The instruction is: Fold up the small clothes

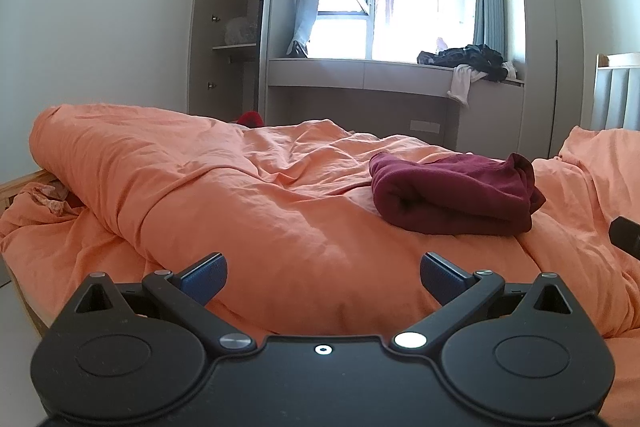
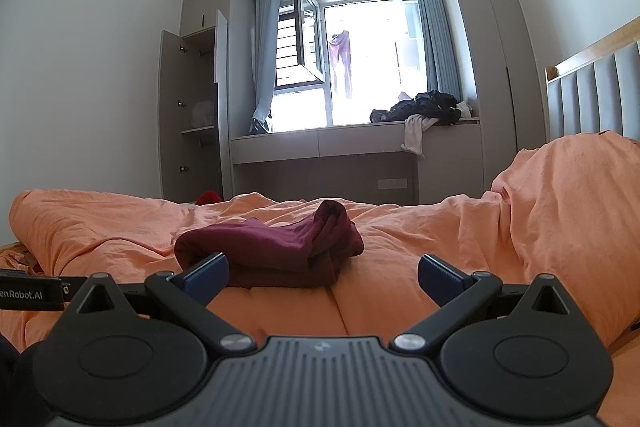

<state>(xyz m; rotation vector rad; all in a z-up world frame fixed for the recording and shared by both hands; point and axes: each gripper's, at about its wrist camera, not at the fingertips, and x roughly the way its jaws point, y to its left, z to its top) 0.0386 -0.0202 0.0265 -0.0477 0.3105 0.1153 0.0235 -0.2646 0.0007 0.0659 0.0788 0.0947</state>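
1. Left wrist view shows the left gripper [image 1: 323,277] wide open, holding nothing. The red cloth [image 1: 454,197] sits right of the middle, on the orange blanket [image 1: 240,195].
2. The right gripper [image 2: 323,277] is open and empty too, with the cloth near it.
3. It looks folded already. Next may be a new piece.
4. The window [image 2: 360,63] is bright, with dark clothes [image 2: 424,107] on the ledge.

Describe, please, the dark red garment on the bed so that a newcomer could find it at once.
Start from the bed under its rumpled orange duvet, which fills the room below the window. On the duvet lies one folded maroon fleece garment, a thick soft bundle with one corner sticking up. It is the only dark red thing lying on the orange cloth; the heap of dark clothes sits apart, on the window ledge.
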